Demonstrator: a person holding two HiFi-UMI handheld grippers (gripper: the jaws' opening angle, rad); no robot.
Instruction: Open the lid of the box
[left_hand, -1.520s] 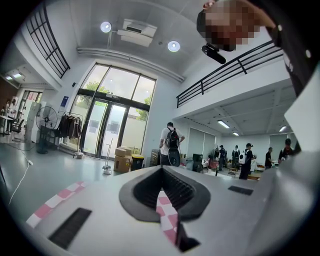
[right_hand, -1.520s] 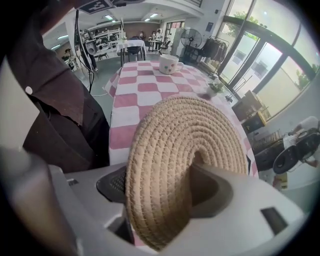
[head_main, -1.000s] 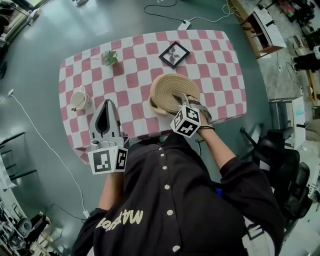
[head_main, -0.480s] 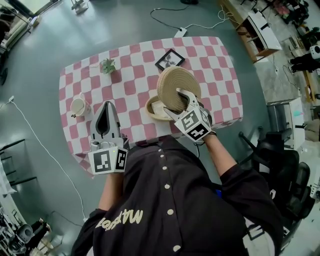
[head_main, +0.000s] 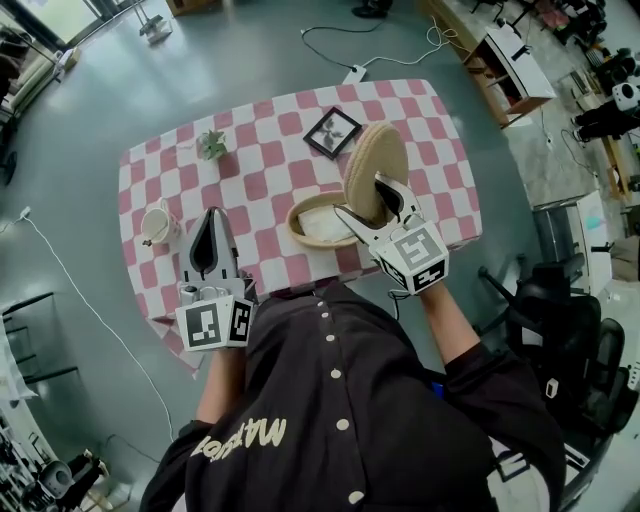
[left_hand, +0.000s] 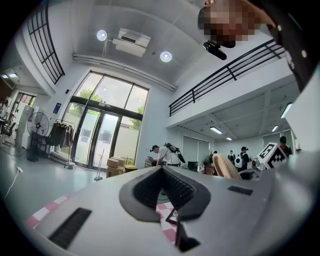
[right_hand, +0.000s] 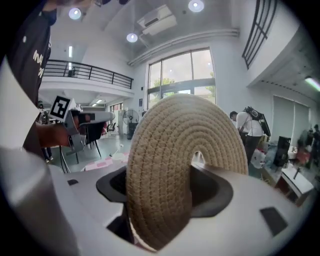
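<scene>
The box is a round woven basket (head_main: 318, 221) on the checked tablecloth (head_main: 160, 170), and it stands uncovered with a pale inside. Its woven lid (head_main: 377, 167) hangs above the basket's right side, tipped up on edge. My right gripper (head_main: 372, 207) is shut on the lid's rim. In the right gripper view the lid (right_hand: 175, 160) fills the space between the jaws of the right gripper (right_hand: 167, 187). My left gripper (head_main: 213, 214) hovers over the table's near left part, shut and holding nothing. In its own view the left gripper (left_hand: 163, 171) has its tips together.
A framed picture (head_main: 331, 132) lies at the back of the table beyond the basket. A small potted plant (head_main: 212, 145) stands at the back left and a cream cup (head_main: 157, 222) at the left edge. A dark chair (head_main: 560, 320) stands to the right of the table.
My right gripper has risen and rolled with the lid, which went from flat on the basket to tilted upright above it, baring the inside. The left gripper stayed put.
</scene>
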